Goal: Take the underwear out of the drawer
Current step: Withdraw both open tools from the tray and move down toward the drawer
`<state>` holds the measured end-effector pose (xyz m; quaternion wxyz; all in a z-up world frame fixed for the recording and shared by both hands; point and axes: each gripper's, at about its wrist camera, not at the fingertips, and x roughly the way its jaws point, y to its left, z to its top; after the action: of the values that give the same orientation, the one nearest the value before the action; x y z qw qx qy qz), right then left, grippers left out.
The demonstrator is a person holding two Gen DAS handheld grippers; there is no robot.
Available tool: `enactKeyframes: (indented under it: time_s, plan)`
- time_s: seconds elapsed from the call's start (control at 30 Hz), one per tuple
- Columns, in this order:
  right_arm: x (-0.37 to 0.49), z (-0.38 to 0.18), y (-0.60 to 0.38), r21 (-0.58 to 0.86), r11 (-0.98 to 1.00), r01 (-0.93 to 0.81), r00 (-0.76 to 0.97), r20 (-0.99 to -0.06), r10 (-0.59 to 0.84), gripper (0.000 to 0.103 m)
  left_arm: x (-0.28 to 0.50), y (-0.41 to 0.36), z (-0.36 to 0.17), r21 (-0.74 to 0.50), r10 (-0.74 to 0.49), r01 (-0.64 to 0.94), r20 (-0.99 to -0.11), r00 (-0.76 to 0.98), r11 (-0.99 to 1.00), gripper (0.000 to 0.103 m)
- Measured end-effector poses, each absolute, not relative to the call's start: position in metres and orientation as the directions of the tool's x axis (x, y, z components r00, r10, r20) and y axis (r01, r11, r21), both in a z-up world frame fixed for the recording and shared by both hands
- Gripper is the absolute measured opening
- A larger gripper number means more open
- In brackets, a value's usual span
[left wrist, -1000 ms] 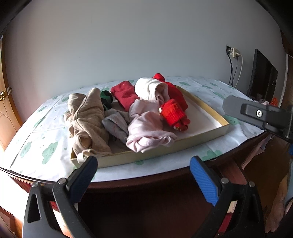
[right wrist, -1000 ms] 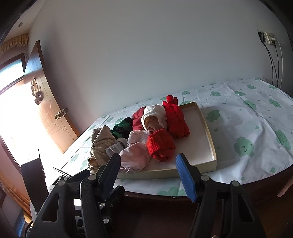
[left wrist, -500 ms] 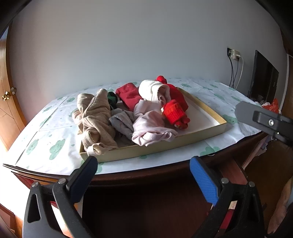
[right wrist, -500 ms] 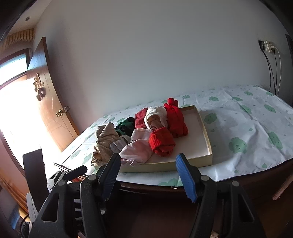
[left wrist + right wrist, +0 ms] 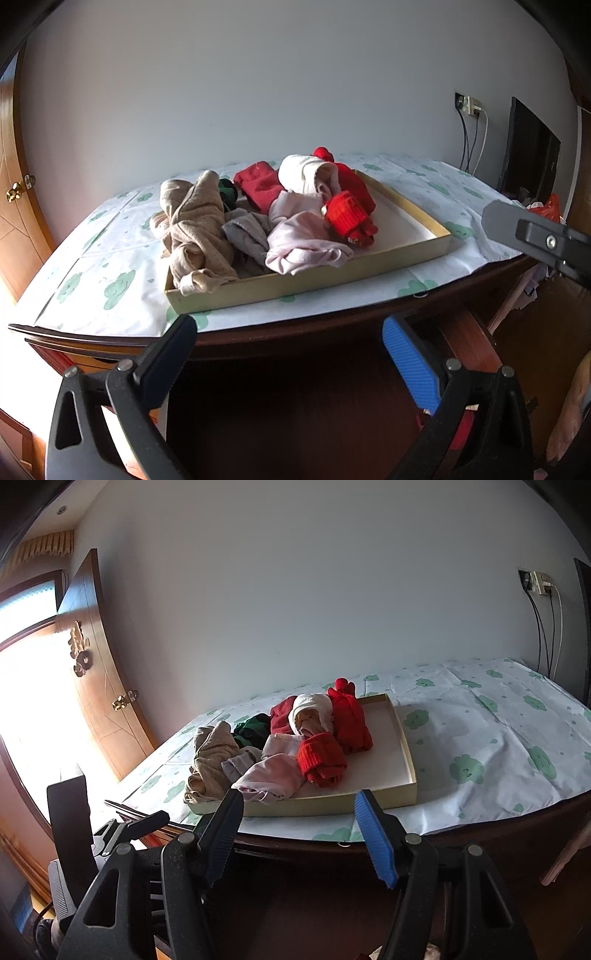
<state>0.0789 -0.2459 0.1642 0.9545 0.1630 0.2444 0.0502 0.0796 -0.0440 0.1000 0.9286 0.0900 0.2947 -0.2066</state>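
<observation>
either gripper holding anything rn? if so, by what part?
Nothing held. Left gripper and right gripper both have open, empty jaws, short of the tray of clothes.

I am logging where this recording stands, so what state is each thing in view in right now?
Shallow beige cardboard drawer tray: on the table, left half piled, right half bare.
Beige knit garment: crumpled, draped over the tray's left edge.
Pale pink garment: bunched, in the tray.
Red knit garment: rolled, in the tray.
Left gripper: open, empty.
Right gripper: open, empty.
Wooden door: ajar.
</observation>
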Motion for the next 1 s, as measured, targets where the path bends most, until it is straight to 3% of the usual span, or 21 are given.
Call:
enactKeyframes:
  time_s: [1.0]
  plan:
    - [0.038, 0.145, -0.249, 0.228, 0.974, 0.003, 0.844, -0.523, 0.120, 0.065, 0.044, -0.052, 0.070, 0.097, -0.330, 0.502, -0.645, 0.689, 0.859, 0.102]
